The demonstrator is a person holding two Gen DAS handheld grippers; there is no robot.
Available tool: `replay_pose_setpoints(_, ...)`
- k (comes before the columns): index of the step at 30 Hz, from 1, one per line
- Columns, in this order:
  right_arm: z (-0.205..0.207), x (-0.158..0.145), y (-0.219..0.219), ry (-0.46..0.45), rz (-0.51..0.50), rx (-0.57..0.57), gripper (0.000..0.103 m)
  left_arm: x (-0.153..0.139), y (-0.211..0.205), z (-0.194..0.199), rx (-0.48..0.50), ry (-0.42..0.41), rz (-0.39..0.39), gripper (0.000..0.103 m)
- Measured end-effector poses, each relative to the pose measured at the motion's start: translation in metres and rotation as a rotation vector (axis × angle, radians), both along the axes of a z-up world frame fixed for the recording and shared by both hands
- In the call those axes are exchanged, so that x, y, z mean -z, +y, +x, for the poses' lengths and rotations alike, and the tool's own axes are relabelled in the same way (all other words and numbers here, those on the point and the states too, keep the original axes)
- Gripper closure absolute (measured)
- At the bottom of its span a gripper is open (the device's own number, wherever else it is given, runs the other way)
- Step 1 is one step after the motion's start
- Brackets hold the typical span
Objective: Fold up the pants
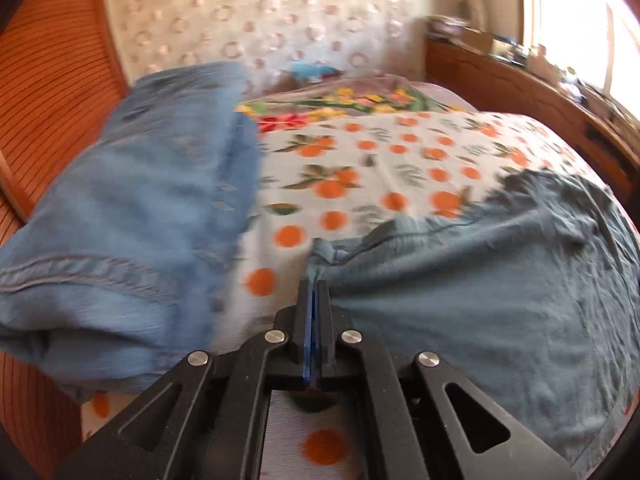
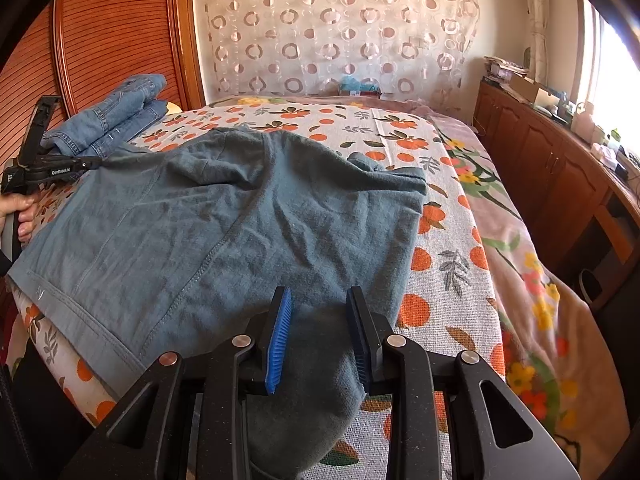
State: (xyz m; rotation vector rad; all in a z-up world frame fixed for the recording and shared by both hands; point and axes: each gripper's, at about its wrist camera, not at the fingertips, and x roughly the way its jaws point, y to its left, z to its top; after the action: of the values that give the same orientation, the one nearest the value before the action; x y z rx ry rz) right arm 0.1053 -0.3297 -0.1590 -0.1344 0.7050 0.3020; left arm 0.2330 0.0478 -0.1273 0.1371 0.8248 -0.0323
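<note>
Grey-blue pants [image 2: 224, 224] lie spread and wrinkled on the orange-print bedspread [image 2: 440, 272]. They also show in the left wrist view [image 1: 480, 300]. My left gripper [image 1: 314, 280] is shut on a corner of the pants at their left edge; it shows in the right wrist view [image 2: 96, 162] too, held by a hand. My right gripper [image 2: 320, 300] is open, its blue pads [image 2: 280, 332] either side of a fold of the pants near the bed's front edge.
Folded blue jeans [image 1: 132, 208] are stacked at the bed's left, by the wooden slatted headboard [image 2: 112, 32]. A wooden cabinet [image 2: 560, 176] with clutter runs along the right under a bright window. A patterned curtain [image 2: 340, 28] hangs behind the bed.
</note>
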Motion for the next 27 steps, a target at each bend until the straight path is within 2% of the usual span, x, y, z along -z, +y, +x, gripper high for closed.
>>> replay_pose_setpoints(4,0.0,0.0,0.001,-0.003,-0.005,0.002,0.073,0.002,0.011,-0.001,-0.019,0.012,-0.042,0.098)
replay_pose_setpoints(6,0.0,0.0,0.0,-0.002,-0.004,0.003,0.073,0.004,0.012,0.0,-0.014,0.024,-0.071,0.084)
replay_pose_setpoints(8,0.0,-0.001,0.0,0.002,-0.006,0.009,0.073,0.005,0.012,0.002,-0.016,0.033,-0.085,0.077)
replay_pose_setpoints(11,-0.005,-0.004,-0.003,0.005,-0.002,0.022,0.073,0.002,0.006,-0.002,-0.003,0.023,-0.103,0.077)
replay_pose_setpoints(13,-0.011,-0.007,-0.008,0.007,0.022,0.031,0.073,-0.005,0.0,-0.012,0.021,0.002,-0.112,0.075)
replay_pose_setpoints(15,-0.019,-0.009,-0.013,0.017,0.034,0.042,0.071,-0.01,-0.006,-0.025,0.045,-0.011,-0.114,0.065)
replay_pose_setpoints(18,-0.034,-0.013,-0.02,0.014,0.048,0.066,0.063,-0.014,-0.019,-0.05,0.097,-0.026,-0.103,0.056)
replay_pose_setpoints(20,-0.043,-0.014,-0.024,0.022,0.056,0.082,0.059,-0.014,-0.024,-0.067,0.119,-0.03,-0.109,0.055)
replay_pose_setpoints(24,-0.058,-0.015,-0.031,0.05,0.092,0.105,0.058,-0.01,-0.031,-0.097,0.141,-0.016,-0.136,0.055)
replay_pose_setpoints(27,-0.066,-0.016,-0.038,0.083,0.117,0.125,0.058,-0.003,-0.034,-0.114,0.138,0.012,-0.126,0.055)
